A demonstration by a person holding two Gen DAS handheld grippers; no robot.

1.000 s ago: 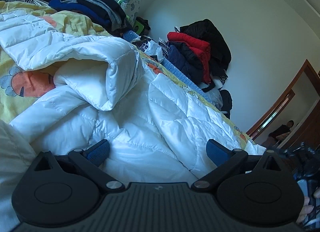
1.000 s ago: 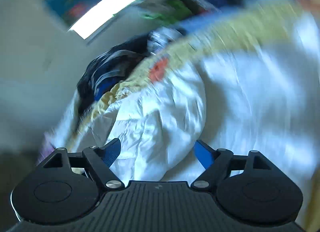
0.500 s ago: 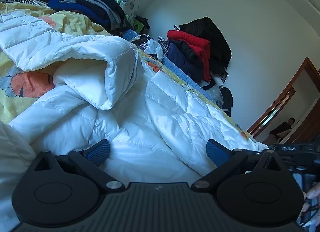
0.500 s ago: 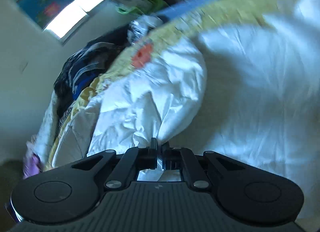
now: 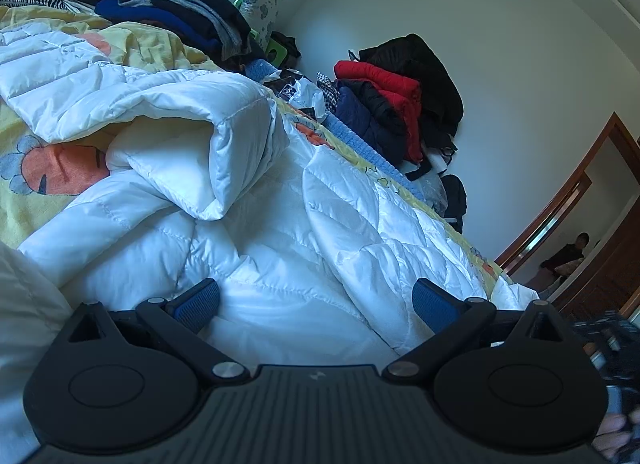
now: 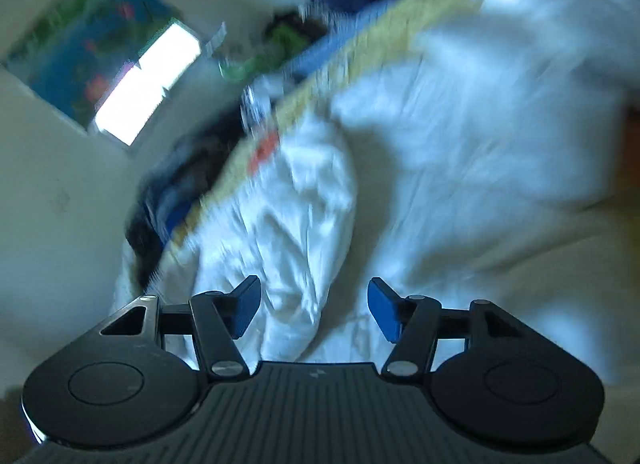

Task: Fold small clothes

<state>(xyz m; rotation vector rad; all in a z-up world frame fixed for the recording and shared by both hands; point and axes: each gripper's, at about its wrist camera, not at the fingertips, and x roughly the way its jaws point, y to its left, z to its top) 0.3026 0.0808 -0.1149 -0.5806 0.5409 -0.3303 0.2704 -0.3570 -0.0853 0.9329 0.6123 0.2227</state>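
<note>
A white quilted puffer jacket lies spread over the yellow cartoon bedsheet, one sleeve folded over to the left. My left gripper hovers low over its middle, open, blue pads clear of the cloth. In the blurred right wrist view the jacket fills the centre. My right gripper is there with its jaws opening; a fold of white fabric lies between the pads, and they do not press on it.
Stacks of dark folded clothes sit at the bed's far side, and a heap of red, navy and black coats by the wall. A person stands in the doorway at right. A window shows in the right wrist view.
My right gripper shut half a second ago and has parted again while swinging across the jacket. The jacket's right panel shifted slightly. My left gripper kept still.
</note>
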